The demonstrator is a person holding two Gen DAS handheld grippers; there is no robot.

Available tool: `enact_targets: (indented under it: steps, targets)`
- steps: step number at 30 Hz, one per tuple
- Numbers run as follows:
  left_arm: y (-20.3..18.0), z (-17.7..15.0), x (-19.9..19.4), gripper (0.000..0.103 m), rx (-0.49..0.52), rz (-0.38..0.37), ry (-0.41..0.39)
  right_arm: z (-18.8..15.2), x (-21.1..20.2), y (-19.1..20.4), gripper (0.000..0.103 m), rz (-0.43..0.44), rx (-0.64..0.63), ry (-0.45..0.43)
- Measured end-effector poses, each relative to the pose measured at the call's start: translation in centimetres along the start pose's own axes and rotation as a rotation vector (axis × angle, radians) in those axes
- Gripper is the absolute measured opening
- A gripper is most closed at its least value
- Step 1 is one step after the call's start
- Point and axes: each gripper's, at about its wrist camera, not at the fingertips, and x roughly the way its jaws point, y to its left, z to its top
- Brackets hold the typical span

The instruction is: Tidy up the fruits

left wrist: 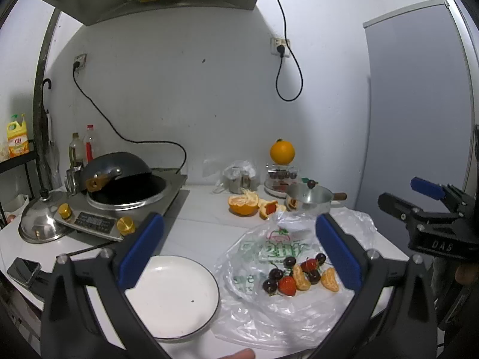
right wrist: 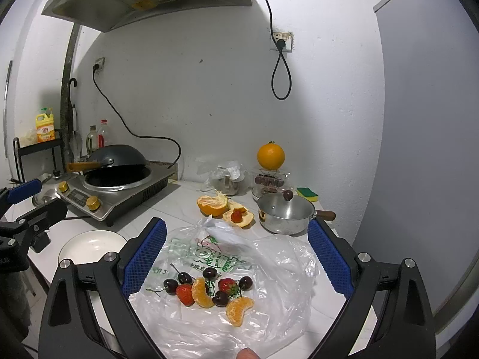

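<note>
Fruits (right wrist: 209,291), namely cherries, strawberries and orange segments, lay on a clear plastic bag (right wrist: 269,269) with unreadable green print near the bench's front edge. Left gripper (left wrist: 239,257) and right gripper (right wrist: 236,260) were both spread apart, empty. "DAS" was legible on the right gripper in the left view. Only the right view showed a sponge (right wrist: 307,194). An empty white plate (left wrist: 167,296) sat left of the bag.

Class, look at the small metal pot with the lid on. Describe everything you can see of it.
The pot is small, round and of shiny metal. Its flat metal lid carries a dark round knob, and a brown wooden handle points right. It stands upright on the white counter, behind the plastic bag, beside the orange peels.
</note>
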Motion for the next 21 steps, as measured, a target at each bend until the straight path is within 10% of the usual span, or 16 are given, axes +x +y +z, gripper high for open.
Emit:
enact_targets:
  steps: [21]
  targets:
    - [-2.5, -3.4, 4.6, 0.102, 0.071, -0.021, 0.148, -3.3, 3.8, -2.5, 0.097, 0.033, 0.012, 0.131]
